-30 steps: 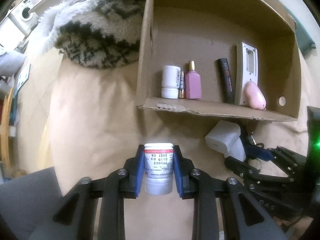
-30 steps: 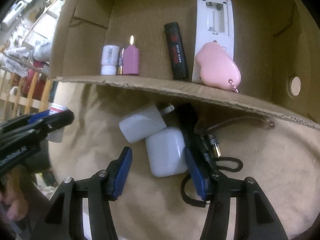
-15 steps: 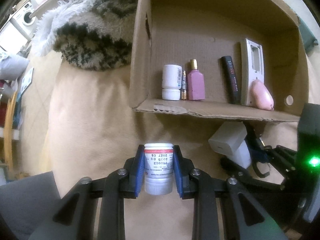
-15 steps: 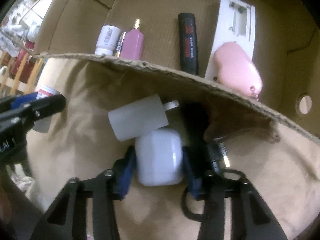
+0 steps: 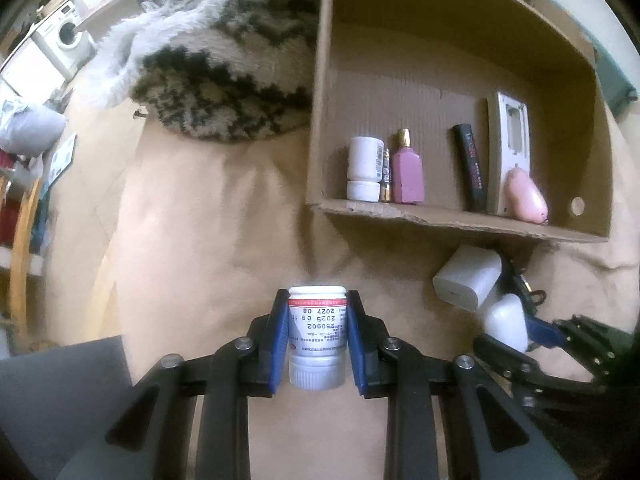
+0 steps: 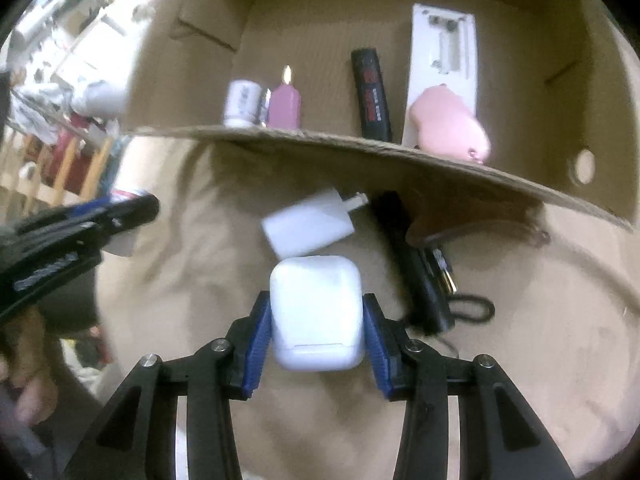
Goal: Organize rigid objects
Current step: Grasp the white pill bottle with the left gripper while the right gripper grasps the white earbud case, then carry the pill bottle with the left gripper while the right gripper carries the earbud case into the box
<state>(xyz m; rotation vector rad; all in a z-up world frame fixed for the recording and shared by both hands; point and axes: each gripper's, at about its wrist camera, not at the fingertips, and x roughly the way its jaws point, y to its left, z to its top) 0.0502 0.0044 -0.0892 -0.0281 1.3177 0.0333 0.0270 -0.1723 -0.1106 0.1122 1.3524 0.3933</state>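
The white earbud case (image 6: 316, 312) has just been clamped by the right gripper (image 6: 316, 332), so boxing can follow; the pill bottle (image 5: 317, 338) is held between the left gripper's (image 5: 317, 344) pads

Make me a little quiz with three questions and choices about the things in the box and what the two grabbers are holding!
1. Where does the white charger plug lie?
A. inside the box
B. on the tan cloth, outside the box's front wall
C. between the jaws

2. What colour is the little perfume bottle in the cardboard box?
A. green
B. pink
C. black

3. What is the right gripper doing?
A. gripping the white earbud case
B. standing open over nothing
C. gripping a battery

Answers:
1 B, it lies on the cloth below the box's edge.
2 B, a pink body with a gold cap.
3 A, both blue pads press on the case's sides after just closing; the left gripper holds a white pill bottle.
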